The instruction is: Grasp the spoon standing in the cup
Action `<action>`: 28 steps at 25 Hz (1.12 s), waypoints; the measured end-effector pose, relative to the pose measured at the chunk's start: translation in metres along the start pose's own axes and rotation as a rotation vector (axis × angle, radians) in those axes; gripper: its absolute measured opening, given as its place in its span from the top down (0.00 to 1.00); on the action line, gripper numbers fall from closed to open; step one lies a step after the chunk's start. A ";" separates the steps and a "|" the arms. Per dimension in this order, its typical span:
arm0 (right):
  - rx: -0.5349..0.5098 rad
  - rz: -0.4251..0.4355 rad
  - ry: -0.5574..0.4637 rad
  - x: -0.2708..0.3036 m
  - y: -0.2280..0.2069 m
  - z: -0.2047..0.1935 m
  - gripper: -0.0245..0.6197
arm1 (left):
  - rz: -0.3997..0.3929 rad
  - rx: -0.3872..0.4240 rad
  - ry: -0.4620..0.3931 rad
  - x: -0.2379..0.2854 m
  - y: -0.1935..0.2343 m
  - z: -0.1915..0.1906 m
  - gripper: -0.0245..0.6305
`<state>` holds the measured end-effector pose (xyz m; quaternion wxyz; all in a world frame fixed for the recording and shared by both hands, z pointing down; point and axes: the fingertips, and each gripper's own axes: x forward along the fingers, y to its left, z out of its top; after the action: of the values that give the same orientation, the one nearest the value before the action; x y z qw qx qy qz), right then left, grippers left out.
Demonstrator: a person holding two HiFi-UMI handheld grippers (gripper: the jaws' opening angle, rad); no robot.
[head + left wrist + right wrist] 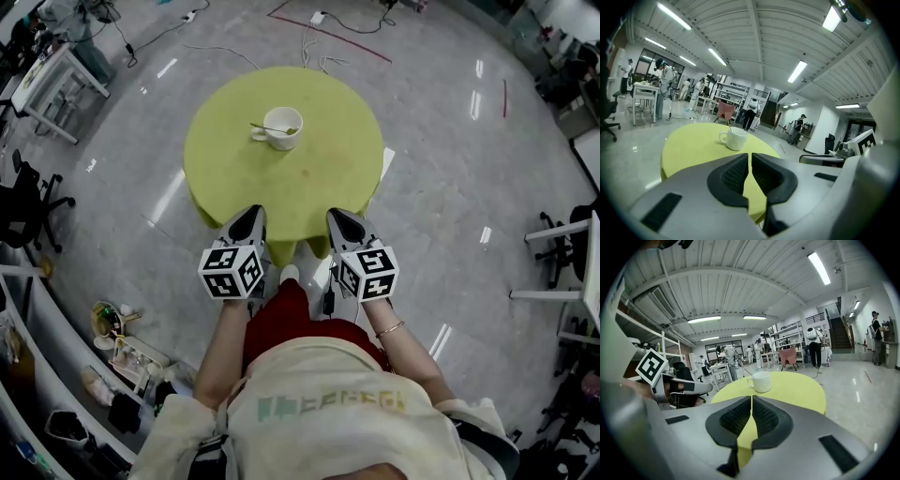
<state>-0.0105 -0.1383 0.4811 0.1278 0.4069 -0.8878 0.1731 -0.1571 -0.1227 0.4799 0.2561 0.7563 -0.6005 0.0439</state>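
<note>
You're looking down at a round yellow-green tabletop [319,178] w/ one white cup [282,128] sitting on it twd the far side, spoon [267,127] resting inside.

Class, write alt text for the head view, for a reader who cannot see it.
A white cup holding a spoon stands on a round yellow-green table. Nearer the person, the left gripper and right gripper hang shut over the table's near edge.

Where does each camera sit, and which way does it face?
Head view: head-mounted, steeply down on the round yellow-green table, white cup and spoon; shows left gripper, right gripper, forearms.
Left gripper view: rides on that gripper, faces over its shut jaws to the cup.
Right gripper view: the same from the right gripper.
Shared: all show table and cup.
</note>
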 end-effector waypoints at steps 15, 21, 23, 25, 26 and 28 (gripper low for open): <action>0.014 -0.044 0.026 0.063 -0.016 0.022 0.90 | -0.033 0.030 0.033 0.054 0.042 0.033 0.90; 0.022 -0.060 0.029 0.084 -0.025 0.029 0.90 | -0.038 0.028 0.035 0.079 0.056 0.047 0.90; 0.027 -0.068 0.029 0.089 -0.029 0.031 0.90 | -0.044 0.027 0.037 0.088 0.059 0.051 0.90; 0.031 -0.076 0.028 0.094 -0.032 0.032 0.90 | -0.050 0.023 0.038 0.096 0.063 0.056 0.90; 0.033 -0.080 0.029 0.097 -0.034 0.033 0.90 | -0.052 0.022 0.038 0.100 0.065 0.058 0.90; 0.036 -0.086 0.031 0.103 -0.036 0.034 0.90 | -0.058 0.024 0.042 0.109 0.070 0.062 0.90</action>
<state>-0.0509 -0.2439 0.4959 0.1414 0.4444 -0.8640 0.1896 -0.2074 -0.2567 0.4907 0.2607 0.7752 -0.5723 0.0595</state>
